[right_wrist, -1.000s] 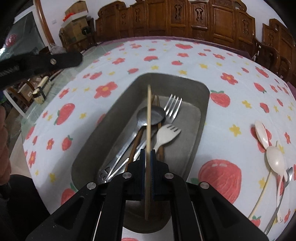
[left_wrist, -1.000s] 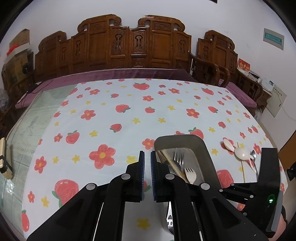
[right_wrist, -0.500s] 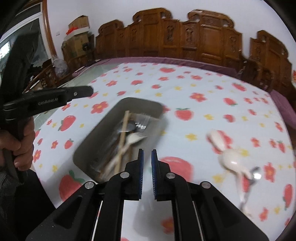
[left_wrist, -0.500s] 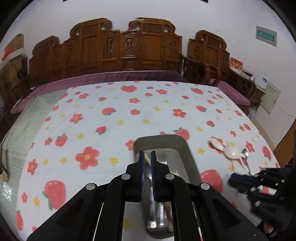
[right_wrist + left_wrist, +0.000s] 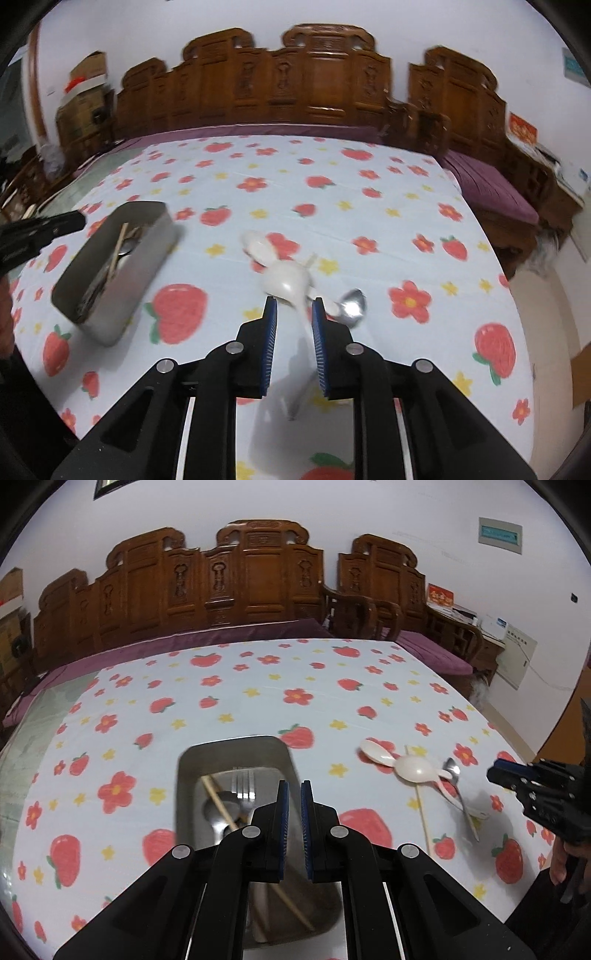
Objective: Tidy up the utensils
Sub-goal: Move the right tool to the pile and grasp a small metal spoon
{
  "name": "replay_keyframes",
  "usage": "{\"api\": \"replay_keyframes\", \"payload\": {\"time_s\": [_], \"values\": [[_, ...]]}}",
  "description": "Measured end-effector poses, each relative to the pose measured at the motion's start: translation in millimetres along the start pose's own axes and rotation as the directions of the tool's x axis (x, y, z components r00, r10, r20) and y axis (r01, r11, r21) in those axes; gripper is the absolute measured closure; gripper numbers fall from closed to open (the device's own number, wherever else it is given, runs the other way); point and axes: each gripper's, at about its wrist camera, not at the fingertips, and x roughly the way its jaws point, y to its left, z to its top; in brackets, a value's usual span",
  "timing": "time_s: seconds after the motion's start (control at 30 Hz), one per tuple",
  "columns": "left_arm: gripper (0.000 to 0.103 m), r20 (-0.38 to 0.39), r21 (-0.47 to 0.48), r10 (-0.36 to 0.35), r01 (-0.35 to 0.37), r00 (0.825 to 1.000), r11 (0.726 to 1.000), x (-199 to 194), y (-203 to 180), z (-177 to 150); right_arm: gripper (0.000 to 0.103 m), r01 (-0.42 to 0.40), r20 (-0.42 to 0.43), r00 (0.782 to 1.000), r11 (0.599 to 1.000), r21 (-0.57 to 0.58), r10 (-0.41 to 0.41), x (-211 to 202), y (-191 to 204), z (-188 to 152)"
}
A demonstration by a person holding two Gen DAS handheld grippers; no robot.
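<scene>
Right gripper (image 5: 291, 314) jaws opening, nothing pinched, hovering over loose white spoons (image 5: 284, 277) and metal spoon (image 5: 352, 304) on the strawberry tablecloth (image 5: 332, 192). Metal tray (image 5: 110, 291) at 9 o'clock of them, holding a fork (image 5: 242, 786) and chopsticks (image 5: 218, 803). Left gripper (image 5: 291, 805) pressed together, empty, above tray's right wall.

Tray (image 5: 236, 749): near end hidden behind left tool (image 5: 291, 805); utensil handles inside covered.
Chopstick (image 5: 218, 805): lower part hidden by tool.
White spoons (image 5: 284, 280): motion-blurred in right view; handles hidden behind right tool (image 5: 292, 314).
Metal spoon (image 5: 352, 302): blurred, handle hidden.
Tray contents, right view: too blurred to tell apart.
Hand (image 5: 561, 864): cut off by edge.
</scene>
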Motion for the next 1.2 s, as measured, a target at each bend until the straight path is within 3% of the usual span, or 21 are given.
{"api": "replay_keyframes", "payload": {"time_s": [0.13, 0.4, 0.5, 0.87, 1.2], "values": [[0.082, 0.0, 0.024, -0.036, 0.036, 0.999, 0.999, 1.9, -20.5, -6.1, 0.082, 0.013, -0.008, 1.0, 1.0, 0.019, -0.013, 9.9, -12.0, -10.6], [0.08, -0.03, 0.099, -0.053, 0.055, 0.998, 0.994, 12.2, -50.9, -20.7, 0.082, -0.038, -0.068, 0.997, 0.999, 0.011, 0.038, 41.9, -14.5, -23.3], [0.074, -0.038, 0.106, -0.055, 0.059, 0.998, 0.993, 14.8, -56.4, -24.8, 0.082, -0.052, -0.076, 0.996, 0.999, -0.01, 0.051, 49.0, -12.7, -20.6], [0.074, -0.069, 0.146, -0.063, 0.073, 0.996, 0.987, 25.0, -78.1, -37.2, 0.079, 0.005, -0.192, 0.981, 1.0, 0.031, 0.001, 68.5, -27.6, -37.6], [0.074, -0.081, 0.167, -0.067, 0.08, 0.994, 0.983, 25.8, -89.5, -43.8, 0.077, 0.047, -0.187, 0.982, 0.994, 0.101, -0.028, 75.4, -44.1, -33.4]]}}
